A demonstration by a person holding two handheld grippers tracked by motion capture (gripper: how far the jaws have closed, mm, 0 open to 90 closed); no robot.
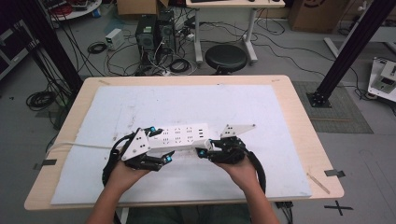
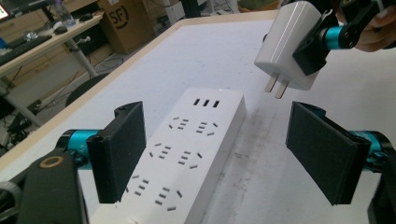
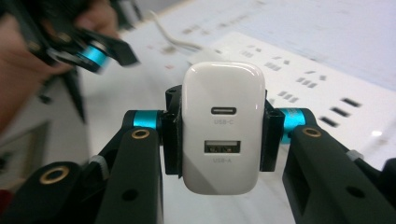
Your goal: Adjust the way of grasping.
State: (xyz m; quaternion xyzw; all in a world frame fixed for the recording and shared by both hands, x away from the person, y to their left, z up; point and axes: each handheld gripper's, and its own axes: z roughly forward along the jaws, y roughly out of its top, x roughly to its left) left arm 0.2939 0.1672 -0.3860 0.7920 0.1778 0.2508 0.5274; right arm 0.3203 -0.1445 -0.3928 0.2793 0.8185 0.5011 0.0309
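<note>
**Charger held over the power strip, ready to plug in**

The right gripper (image 3: 219,133) has its jaws clamped on the two flat sides of a white USB wall charger (image 3: 223,128). In the right gripper view the charger's port face is toward the camera, with a USB-C port above a USB-A port. In the left gripper view the same charger (image 2: 287,44) hangs in the air, its two flat prongs (image 2: 275,86) pointing down and tilted toward the table, clear of any surface.

The left gripper (image 2: 224,154) stands open with nothing between its pads. The white power strip (image 2: 187,154) lies on the table below and beyond its left jaw, which overlaps the strip's edge in that view; whether it touches cannot be told. In the high view the left gripper (image 1: 164,157) sits at the strip's left end and the right gripper (image 1: 204,151) just in front of its right half.

The step in hand appears to be carrying the charger to a socket. The next move calls for turning the prongs square to the strip's face, lining them up with a two-slot opening, and pressing straight down, probably while the left gripper steadies the strip.

As for containers, the strip (image 1: 180,135) is the only receiver here: every socket and the three small slots at its far end look empty. It rests on a white mat (image 1: 243,100) covering the wooden table (image 1: 308,135).
</note>
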